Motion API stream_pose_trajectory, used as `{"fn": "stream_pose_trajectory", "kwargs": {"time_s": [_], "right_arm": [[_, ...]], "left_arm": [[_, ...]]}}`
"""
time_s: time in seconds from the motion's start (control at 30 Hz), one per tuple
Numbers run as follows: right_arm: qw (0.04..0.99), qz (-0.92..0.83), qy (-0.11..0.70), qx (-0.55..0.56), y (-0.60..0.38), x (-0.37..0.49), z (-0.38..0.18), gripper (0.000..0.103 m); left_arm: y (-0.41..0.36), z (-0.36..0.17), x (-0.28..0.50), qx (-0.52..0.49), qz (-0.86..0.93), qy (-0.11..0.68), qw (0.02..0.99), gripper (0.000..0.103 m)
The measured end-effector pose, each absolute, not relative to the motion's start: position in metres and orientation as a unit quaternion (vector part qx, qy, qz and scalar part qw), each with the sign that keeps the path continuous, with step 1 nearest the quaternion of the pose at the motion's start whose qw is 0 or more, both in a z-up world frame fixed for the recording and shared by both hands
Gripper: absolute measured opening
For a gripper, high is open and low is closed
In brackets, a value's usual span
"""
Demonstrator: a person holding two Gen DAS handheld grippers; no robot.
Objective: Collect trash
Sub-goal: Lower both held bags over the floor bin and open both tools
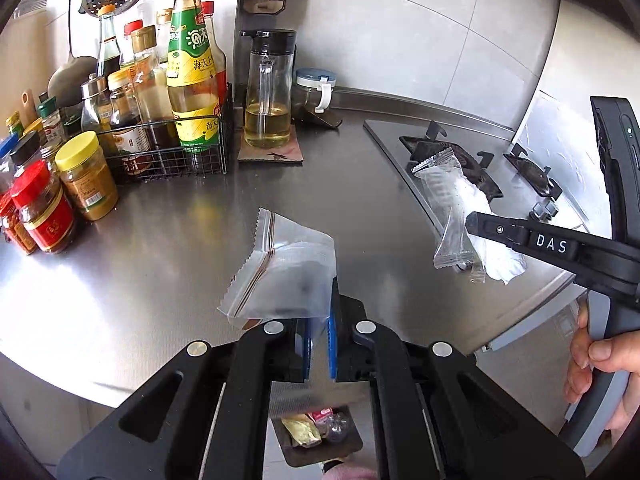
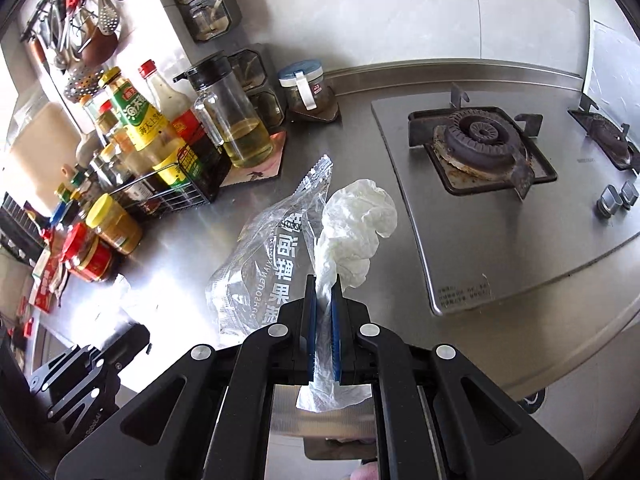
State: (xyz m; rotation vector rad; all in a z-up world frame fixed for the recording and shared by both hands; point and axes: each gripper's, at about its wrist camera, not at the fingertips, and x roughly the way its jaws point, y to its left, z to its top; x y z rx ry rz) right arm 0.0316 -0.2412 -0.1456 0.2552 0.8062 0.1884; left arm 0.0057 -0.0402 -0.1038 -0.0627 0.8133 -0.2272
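Observation:
In the left wrist view my left gripper (image 1: 320, 312) is shut on a corner of a clear zip bag (image 1: 280, 268), which hangs above the steel counter (image 1: 160, 240). Below the counter's front edge, a brown bin (image 1: 316, 436) holds wrappers. My right gripper (image 1: 472, 222) comes in from the right, held by a hand (image 1: 596, 356). In the right wrist view the right gripper (image 2: 323, 284) is shut on a crumpled white tissue (image 2: 360, 216) together with a clear printed wrapper (image 2: 264, 264). The left gripper's body (image 2: 80, 368) shows at the lower left.
Sauce bottles in a wire rack (image 1: 172, 152) and several jars (image 1: 86, 176) crowd the counter's left. An oil dispenser (image 1: 268, 92) and a small lidded jar (image 1: 314, 88) stand by the back wall. A gas hob (image 2: 480, 140) with knobs (image 2: 616, 196) fills the right side.

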Motion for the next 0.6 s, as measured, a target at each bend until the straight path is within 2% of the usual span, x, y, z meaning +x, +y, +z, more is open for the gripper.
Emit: {"fn": "stream_pose_trajectory", "kwargs": {"time_s": [0.33,0.6], "right_arm": [[0.902,0.112,0.404,0.106,-0.242,-0.054,-0.162,0.008],[0.886,0.119,0.440,0.079,-0.234,-0.102,-0.202,0.008]], "left_arm": [[-0.055,-0.118,-0.084,-0.042,-0.114,0.411,0.904,0.005],[-0.065,-0.152,-0.138,-0.037,-0.114,0.442,0.889,0.005]]}}
